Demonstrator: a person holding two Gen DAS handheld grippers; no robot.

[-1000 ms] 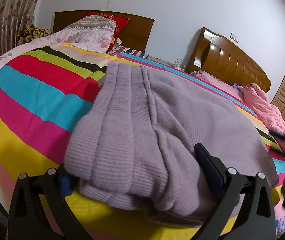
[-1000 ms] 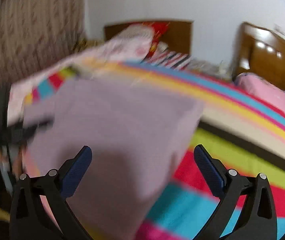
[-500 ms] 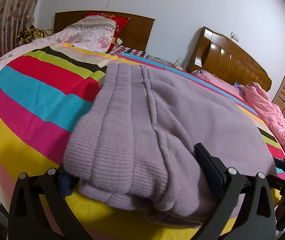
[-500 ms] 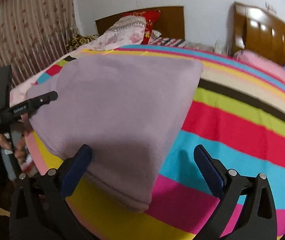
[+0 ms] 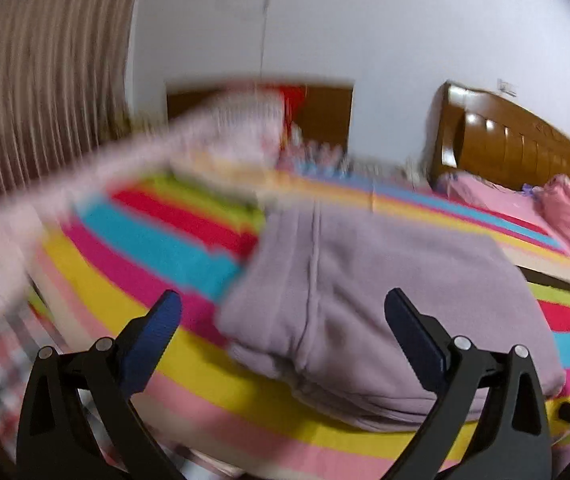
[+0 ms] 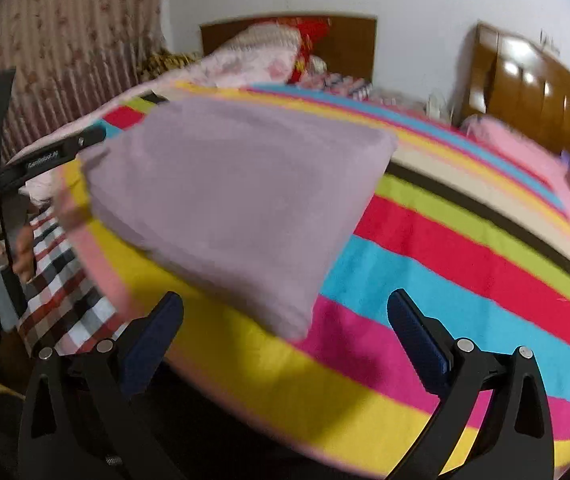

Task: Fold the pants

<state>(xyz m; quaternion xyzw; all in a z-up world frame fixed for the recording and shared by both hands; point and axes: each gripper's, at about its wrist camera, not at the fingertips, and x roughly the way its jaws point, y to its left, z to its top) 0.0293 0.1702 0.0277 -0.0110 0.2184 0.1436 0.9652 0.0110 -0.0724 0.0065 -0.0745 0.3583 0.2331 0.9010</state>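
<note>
The folded lilac knit pants [image 5: 381,300] are laid as a compact stack on the striped blanket [image 6: 465,264] of the bed, close to its near edge. In the right wrist view the stack [image 6: 237,204] is seen with one corner pointing toward the camera, and a broad stretch of bare striped blanket lies to the right of it. Below the blanket's near left edge a checked sheet [image 6: 57,280] hangs over the bedside.

The left claw [image 5: 281,320] is spread wide with nothing between its blue pads; the pants' near folded edge is seen between the fingers but apart from them. The right claw [image 6: 285,320] is likewise spread wide and holds nothing, set off from the stack's near corner. In the right view the left claw [image 6: 93,138] is seen at the far left beside the stack's left corner; contact cannot be made out.

The left view is heavily blurred, so the pillows [image 6: 265,48] and headboard [image 6: 349,44] are only clear in the right view. A second bed's wooden headboard [image 5: 521,148] is cut off at the right.
</note>
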